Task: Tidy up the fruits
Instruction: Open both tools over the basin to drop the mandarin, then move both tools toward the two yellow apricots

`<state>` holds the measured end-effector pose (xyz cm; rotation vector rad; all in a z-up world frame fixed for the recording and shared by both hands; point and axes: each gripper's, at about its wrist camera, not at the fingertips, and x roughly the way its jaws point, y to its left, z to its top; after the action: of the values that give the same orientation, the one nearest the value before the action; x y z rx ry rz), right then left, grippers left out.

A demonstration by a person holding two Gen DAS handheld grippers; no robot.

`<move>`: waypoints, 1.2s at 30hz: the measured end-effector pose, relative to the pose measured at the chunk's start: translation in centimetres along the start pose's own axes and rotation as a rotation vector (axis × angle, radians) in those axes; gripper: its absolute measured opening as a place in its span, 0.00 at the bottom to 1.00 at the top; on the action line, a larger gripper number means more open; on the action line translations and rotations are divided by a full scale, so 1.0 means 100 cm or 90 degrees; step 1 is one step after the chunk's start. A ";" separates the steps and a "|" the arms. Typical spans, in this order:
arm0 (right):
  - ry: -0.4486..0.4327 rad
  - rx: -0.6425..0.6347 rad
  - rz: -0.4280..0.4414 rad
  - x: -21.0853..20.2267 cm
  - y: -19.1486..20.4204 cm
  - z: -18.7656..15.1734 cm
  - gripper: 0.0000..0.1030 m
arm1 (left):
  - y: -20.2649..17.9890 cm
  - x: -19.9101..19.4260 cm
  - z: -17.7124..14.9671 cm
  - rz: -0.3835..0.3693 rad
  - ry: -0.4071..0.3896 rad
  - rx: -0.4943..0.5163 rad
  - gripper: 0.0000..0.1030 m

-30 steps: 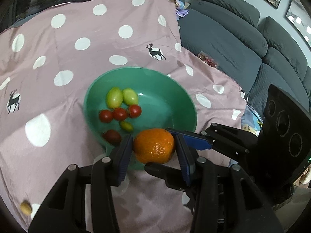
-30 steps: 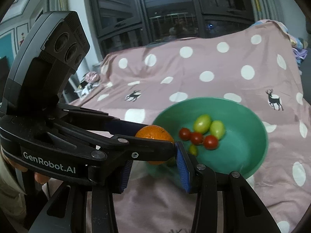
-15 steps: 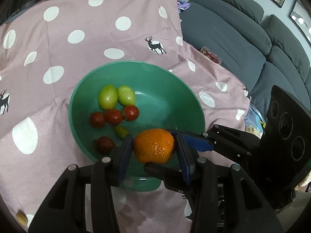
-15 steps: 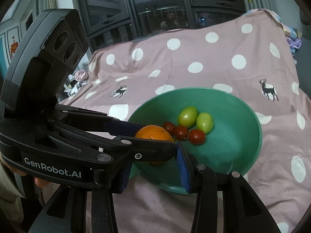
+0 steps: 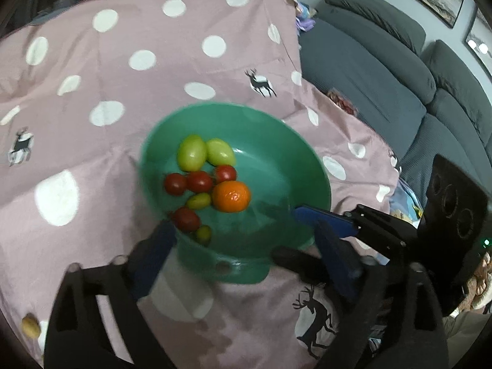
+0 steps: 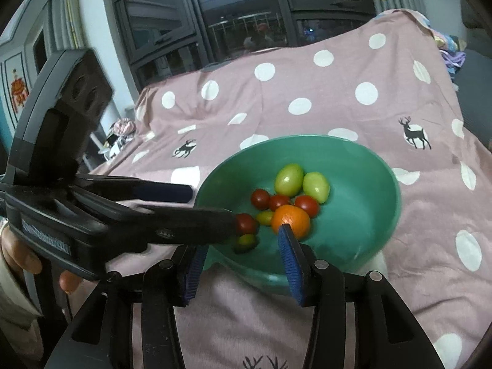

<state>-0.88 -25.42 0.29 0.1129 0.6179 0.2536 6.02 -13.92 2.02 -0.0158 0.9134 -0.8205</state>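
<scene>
The left claw (image 5: 243,252) has just opened wide and holds nothing. The orange (image 5: 231,196) sits in the green bowl (image 5: 276,153). The right claw (image 6: 241,264) is half open, empty.

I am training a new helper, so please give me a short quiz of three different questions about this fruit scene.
1. True or false: the orange lies inside the green bowl.
2. Which hand-held gripper stands wide open over the bowl's near rim: A left, B right?
3. Fill in: the two biggest green tomatoes lie ___ each other.

Key: 1 true; 2 A, its jaws have just opened, nothing between them; 3 beside.
</scene>
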 end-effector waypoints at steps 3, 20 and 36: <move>-0.003 0.013 0.004 -0.007 0.001 -0.003 0.49 | 0.010 -0.017 -0.006 0.007 -0.018 -0.023 0.97; 0.022 -0.040 0.057 -0.017 0.057 -0.011 0.50 | 0.117 -0.166 -0.099 0.201 -0.150 -0.269 1.00; 0.074 -0.095 0.082 -0.006 0.104 -0.023 0.51 | 0.116 -0.166 -0.143 0.320 -0.097 -0.221 1.00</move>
<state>-4.76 -15.45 0.62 -0.0056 0.7058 0.4318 -2.40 9.37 0.54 -0.1438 0.8552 -0.1863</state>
